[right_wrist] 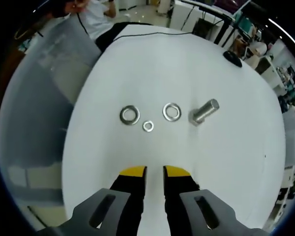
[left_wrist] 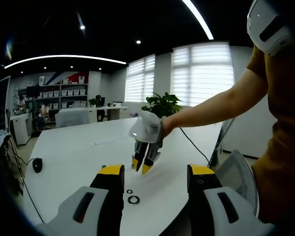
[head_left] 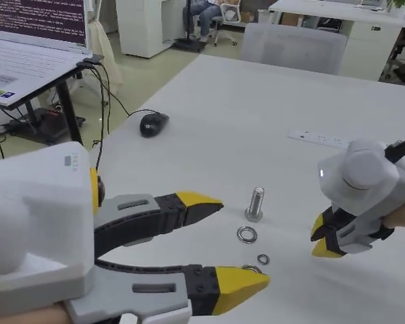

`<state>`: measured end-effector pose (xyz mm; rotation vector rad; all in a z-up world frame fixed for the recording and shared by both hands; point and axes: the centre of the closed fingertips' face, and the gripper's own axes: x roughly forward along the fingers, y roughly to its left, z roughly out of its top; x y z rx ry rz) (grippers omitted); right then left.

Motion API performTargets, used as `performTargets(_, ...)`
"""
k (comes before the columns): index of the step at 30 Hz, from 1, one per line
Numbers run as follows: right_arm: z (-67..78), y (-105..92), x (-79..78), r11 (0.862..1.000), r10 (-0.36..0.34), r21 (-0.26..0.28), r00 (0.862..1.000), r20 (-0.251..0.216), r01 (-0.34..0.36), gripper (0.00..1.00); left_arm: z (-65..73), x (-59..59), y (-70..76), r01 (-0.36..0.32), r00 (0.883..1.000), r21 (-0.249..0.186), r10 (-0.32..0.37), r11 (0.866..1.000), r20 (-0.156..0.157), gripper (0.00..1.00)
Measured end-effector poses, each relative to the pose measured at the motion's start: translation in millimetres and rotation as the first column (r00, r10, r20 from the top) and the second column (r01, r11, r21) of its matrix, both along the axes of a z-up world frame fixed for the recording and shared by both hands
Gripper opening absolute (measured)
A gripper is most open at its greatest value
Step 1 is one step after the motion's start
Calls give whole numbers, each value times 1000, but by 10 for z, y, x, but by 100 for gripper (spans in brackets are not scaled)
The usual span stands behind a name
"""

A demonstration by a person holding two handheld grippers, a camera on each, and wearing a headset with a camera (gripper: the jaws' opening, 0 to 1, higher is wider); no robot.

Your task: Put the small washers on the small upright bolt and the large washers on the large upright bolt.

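Note:
One steel bolt stands head-down on the white table. Near it lie a large washer, a small washer and a second large washer, half hidden behind a yellow tip in the head view. My left gripper hovers wide open at lower left, its tips on either side of the washers. My right gripper points down at the table right of the washers. Its jaws stand a narrow gap apart with nothing between them.
A black mouse and its cable lie at the table's left edge. A white power strip lies further back on the right. A laptop sits on a stand to the left, and a grey chair stands at the far side.

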<state>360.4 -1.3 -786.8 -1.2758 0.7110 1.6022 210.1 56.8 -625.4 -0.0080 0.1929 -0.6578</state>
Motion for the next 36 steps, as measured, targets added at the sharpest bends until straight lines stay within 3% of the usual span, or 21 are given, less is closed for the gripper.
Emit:
performTargets(6, -86, 175, -118, 997, 76, -12, 997, -15, -76, 15, 36, 32, 4, -9, 1000, 0, 9, 1000, 13, 50)
performTargets(11, -179, 319, -216, 987, 159, -21, 987, -31, -160, 16, -7, 14, 36, -17, 1000, 5, 17, 1000, -4, 50)
performTargets(18, -301, 454, -283, 975, 217, -35, 975, -46, -218, 16, -76, 28, 74, -28, 999, 17, 29, 999, -23, 50)
performTargets(22, -357, 467, -309, 967, 245, -54, 968, -53, -248, 18, -116, 32, 98, -28, 999, 26, 29, 999, -35, 50)
performTargets(36, -395, 507, -336, 962, 266, -42, 960, -87, -270, 19, -118, 53, 145, -53, 998, 7, 53, 999, -35, 50)
